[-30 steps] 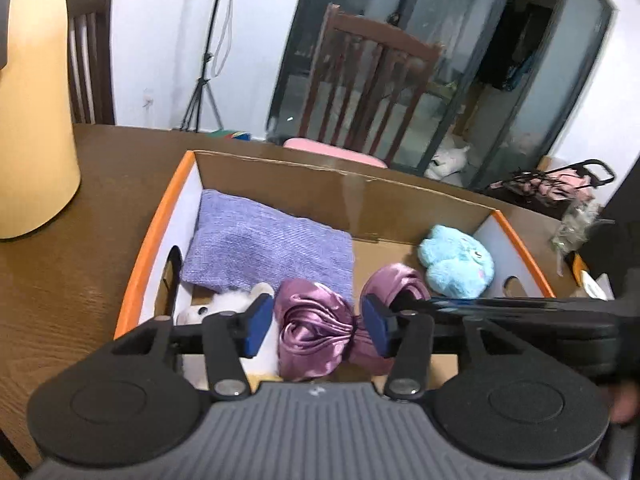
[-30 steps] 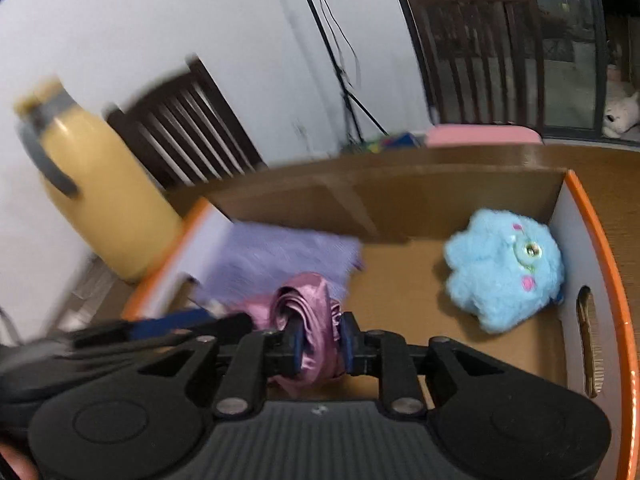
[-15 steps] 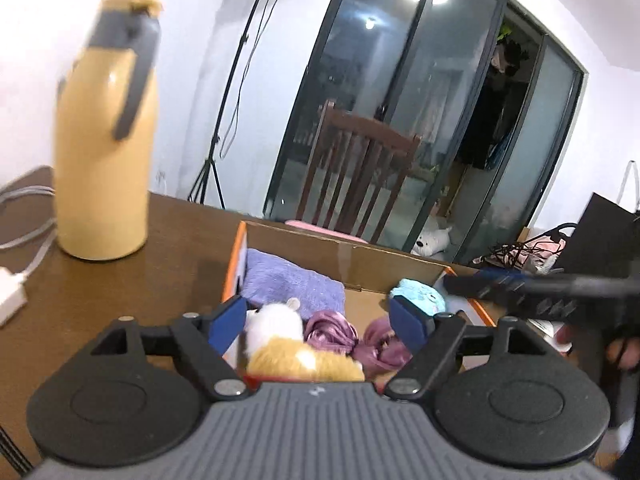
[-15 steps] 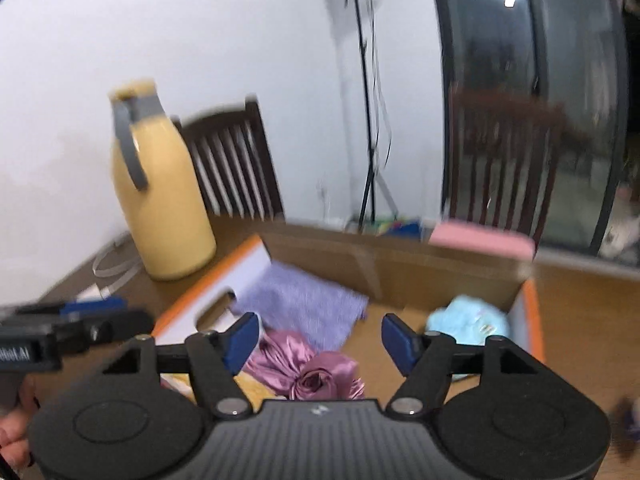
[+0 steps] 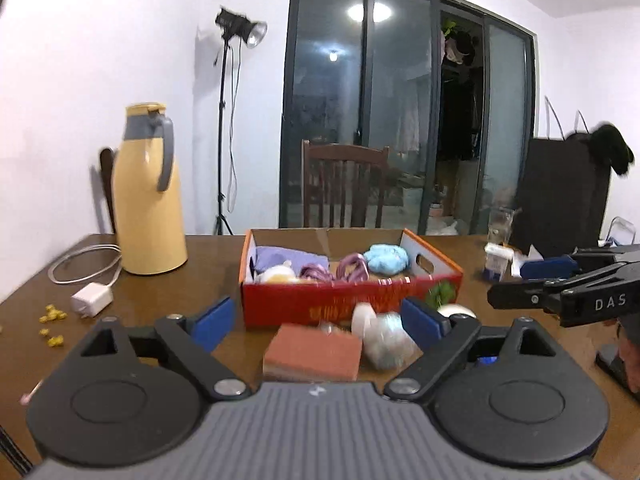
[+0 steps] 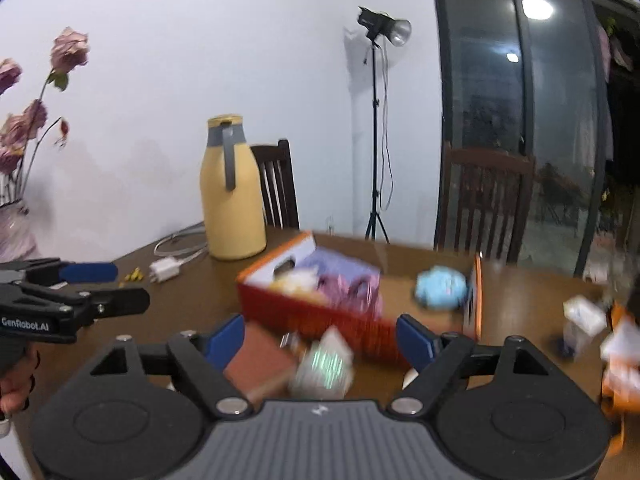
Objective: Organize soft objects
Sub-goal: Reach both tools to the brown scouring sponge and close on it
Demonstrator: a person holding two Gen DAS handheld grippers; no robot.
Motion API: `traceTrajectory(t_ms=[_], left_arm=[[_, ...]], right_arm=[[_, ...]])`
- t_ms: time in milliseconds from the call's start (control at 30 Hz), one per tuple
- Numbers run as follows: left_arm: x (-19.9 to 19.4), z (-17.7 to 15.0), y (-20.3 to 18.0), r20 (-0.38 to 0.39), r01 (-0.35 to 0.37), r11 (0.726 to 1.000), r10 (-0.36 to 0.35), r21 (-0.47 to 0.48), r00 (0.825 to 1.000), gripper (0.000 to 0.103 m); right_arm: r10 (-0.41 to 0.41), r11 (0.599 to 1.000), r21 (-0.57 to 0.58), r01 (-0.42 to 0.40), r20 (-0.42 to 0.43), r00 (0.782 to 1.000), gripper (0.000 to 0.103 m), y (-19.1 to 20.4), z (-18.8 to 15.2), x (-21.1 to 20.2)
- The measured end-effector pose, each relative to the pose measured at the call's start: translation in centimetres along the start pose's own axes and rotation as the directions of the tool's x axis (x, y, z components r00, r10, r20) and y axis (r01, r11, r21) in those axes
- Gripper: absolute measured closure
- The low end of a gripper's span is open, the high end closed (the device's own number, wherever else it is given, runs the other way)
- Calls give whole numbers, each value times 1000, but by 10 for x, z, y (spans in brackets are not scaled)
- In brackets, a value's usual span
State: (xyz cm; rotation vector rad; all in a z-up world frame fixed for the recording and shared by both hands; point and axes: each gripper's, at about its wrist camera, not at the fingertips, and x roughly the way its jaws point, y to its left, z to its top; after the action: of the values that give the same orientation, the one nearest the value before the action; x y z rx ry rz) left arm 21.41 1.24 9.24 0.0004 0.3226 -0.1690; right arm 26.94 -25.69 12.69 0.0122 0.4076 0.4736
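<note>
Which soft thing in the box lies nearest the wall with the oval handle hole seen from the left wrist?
The blue plush toy: it lies right beside that holed wall of the box, while the pink satin piece and lilac cloth lie further left.

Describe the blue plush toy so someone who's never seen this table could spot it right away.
Find the red box in the middle of the wooden table, right of the tall yellow jug. The blue plush lies at the box's right end, by the handle cutout. It is the only sky-blue thing inside; its neighbours are purple, white and yellow.
</note>
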Motion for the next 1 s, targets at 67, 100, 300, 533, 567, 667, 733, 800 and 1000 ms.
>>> traceTrajectory(t_ms=[67,100,300,533,567,667,733,800,1000], left_arm=[[-19,-19,-6,-1,29,999,-29,-21,1000,9],[-25,-27,-7,-9,43,998,-43,-40,999,8],[-50,-52,-9,-54,55,996,-59,-64,997,8],[-54,-53,-10,-31,27,998,-29,-65,999,5],[-53,-52,-8,-26,21,997,-23,-75,999,5],[-42,-48,4,-29,34,990,-38,-138,999,5],[-31,-43,12,-56,39,983,-50,-180,997,5],[-15,-35,19,-97,32,981,-52,-191,994,5],[33,-18,54,-90,64,959,-92,-275,992,5]], right_arm=[[8,998,65,-7,-19,1000,21,1,-25,-13],[8,996,94,-5,-33,999,21,2,-38,-17],[20,975,221,-3,-73,997,21,17,-96,-45],[16,971,240,8,-97,995,22,20,-104,-43],[19,971,240,4,-91,996,22,20,-103,-43],[29,973,233,-7,-89,996,22,22,-97,-37],[41,977,214,-20,-95,995,22,25,-93,-30],[80,979,192,-61,-92,992,22,27,-87,-18],[155,973,189,-137,-89,984,22,29,-57,36]])
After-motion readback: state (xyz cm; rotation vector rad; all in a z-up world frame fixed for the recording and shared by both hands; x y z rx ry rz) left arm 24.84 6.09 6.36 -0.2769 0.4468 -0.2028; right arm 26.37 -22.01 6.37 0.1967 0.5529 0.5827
